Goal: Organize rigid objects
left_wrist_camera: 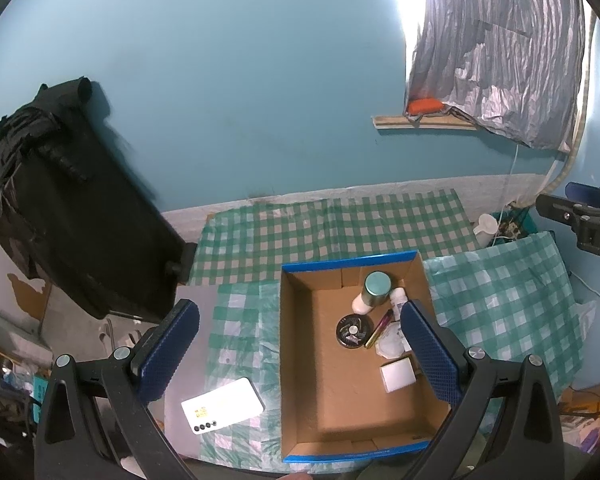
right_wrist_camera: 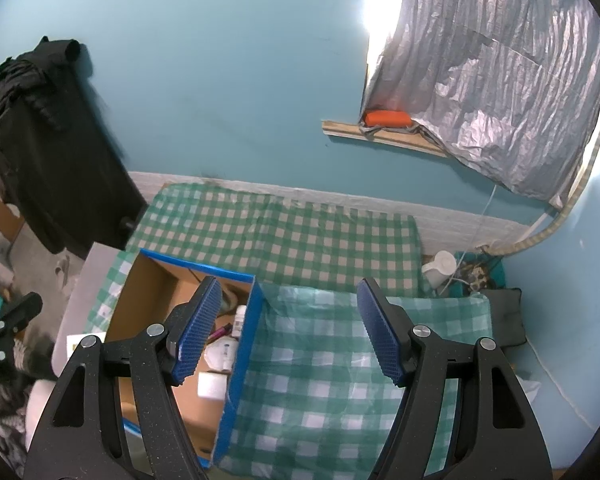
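Observation:
A cardboard box with a blue rim [left_wrist_camera: 288, 360] sits on the green checked cloth. Inside it are a teal-lidded tin [left_wrist_camera: 377, 288], a black round tin [left_wrist_camera: 355, 330], a pen [left_wrist_camera: 379, 328], a small white bottle [left_wrist_camera: 398, 300], a white packet [left_wrist_camera: 392, 344] and a white square block [left_wrist_camera: 398, 376]. A white phone [left_wrist_camera: 223, 405] lies left of the box. My left gripper [left_wrist_camera: 300, 356] is open and empty above the box. My right gripper [right_wrist_camera: 290, 328] is open and empty above the cloth, right of the box [right_wrist_camera: 242, 344].
A black bag [left_wrist_camera: 68, 208] hangs at the left by the blue wall. A white jug [right_wrist_camera: 440, 268] stands at the back right beside cables. A foil sheet [right_wrist_camera: 492, 80] covers the window, with an orange item [right_wrist_camera: 386, 118] on the sill.

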`<state>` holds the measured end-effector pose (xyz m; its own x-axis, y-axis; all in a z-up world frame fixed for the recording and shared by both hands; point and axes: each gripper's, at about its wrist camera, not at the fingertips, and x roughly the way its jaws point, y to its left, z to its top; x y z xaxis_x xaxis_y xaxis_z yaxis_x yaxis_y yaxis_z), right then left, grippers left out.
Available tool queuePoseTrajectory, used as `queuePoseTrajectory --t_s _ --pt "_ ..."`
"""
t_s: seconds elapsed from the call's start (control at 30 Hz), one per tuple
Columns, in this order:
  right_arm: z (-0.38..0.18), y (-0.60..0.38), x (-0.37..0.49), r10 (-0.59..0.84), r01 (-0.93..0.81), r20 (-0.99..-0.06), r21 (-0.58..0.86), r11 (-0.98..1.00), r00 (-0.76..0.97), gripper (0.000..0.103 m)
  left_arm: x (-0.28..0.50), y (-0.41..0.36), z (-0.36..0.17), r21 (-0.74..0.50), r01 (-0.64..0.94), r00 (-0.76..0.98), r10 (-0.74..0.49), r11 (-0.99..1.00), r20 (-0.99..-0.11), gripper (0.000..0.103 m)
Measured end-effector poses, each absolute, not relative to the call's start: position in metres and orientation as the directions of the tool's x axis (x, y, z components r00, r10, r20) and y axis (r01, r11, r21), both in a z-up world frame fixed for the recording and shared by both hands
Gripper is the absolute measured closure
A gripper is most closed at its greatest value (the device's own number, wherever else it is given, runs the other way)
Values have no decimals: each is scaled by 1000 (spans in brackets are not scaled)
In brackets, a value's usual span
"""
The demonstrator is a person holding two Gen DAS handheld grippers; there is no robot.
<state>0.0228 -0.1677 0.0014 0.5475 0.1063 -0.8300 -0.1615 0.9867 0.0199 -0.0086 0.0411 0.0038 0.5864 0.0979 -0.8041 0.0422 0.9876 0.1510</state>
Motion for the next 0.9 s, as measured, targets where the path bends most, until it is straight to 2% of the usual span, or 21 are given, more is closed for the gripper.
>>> queuePoseTrajectory --t_s 0.9 --pt "1 -170 22 104 -161 -829 17 987 550 33 -10 46 5 138 25 581 98 990 -808 1"
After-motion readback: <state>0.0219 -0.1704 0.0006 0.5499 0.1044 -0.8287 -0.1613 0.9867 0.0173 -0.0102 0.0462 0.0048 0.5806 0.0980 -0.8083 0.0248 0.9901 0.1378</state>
